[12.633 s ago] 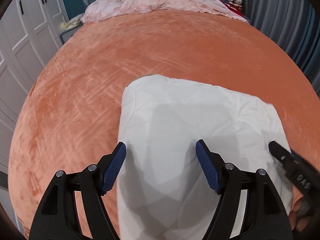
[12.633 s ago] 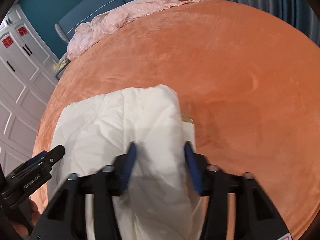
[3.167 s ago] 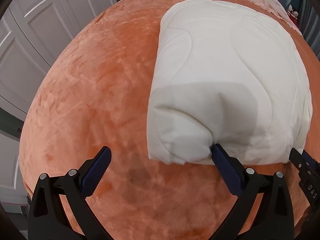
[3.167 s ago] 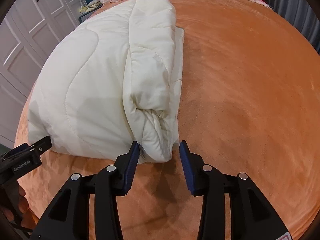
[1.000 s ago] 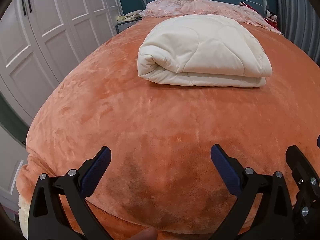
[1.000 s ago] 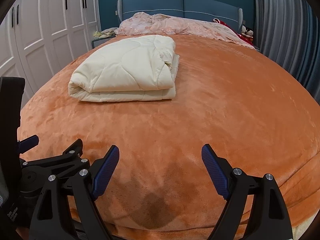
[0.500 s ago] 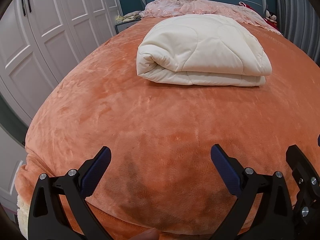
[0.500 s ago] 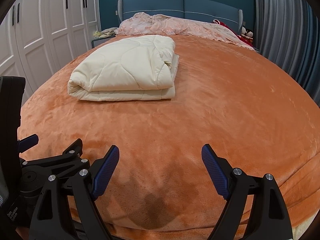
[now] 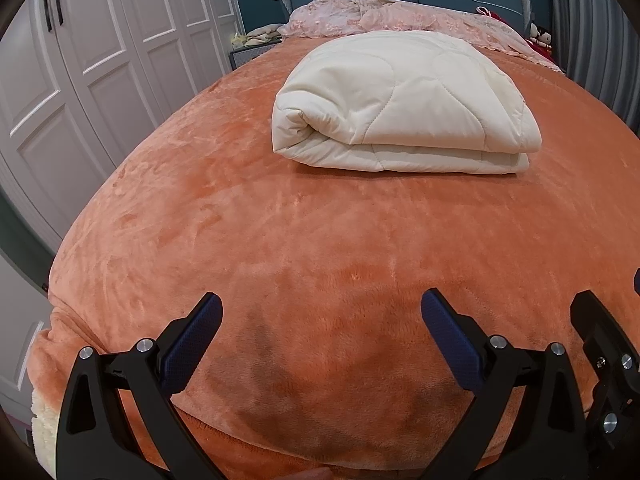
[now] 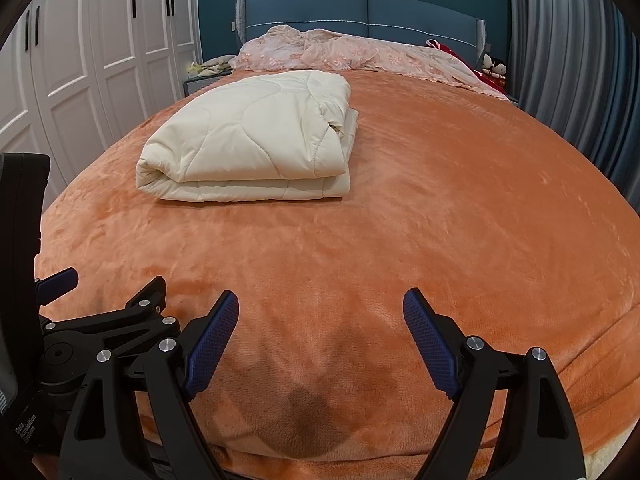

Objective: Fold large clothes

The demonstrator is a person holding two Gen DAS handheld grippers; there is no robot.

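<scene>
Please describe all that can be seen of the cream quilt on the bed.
The cream quilt is a padded cover with curved stitch lines, folded into a thick, flat bundle of several layers. Its rounded fold faces the white wardrobe; stacked edges face the camera. It lies on the orange bed cover, short of the pink bedding at the headboard. Nothing else touches it; both grippers are away from it.

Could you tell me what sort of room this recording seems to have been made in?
Most likely a home bedroom. A wide bed under an orange plush blanket backs onto a blue padded headboard, white wardrobe doors line one wall, and a folded cream quilt lies on the bed.
</scene>
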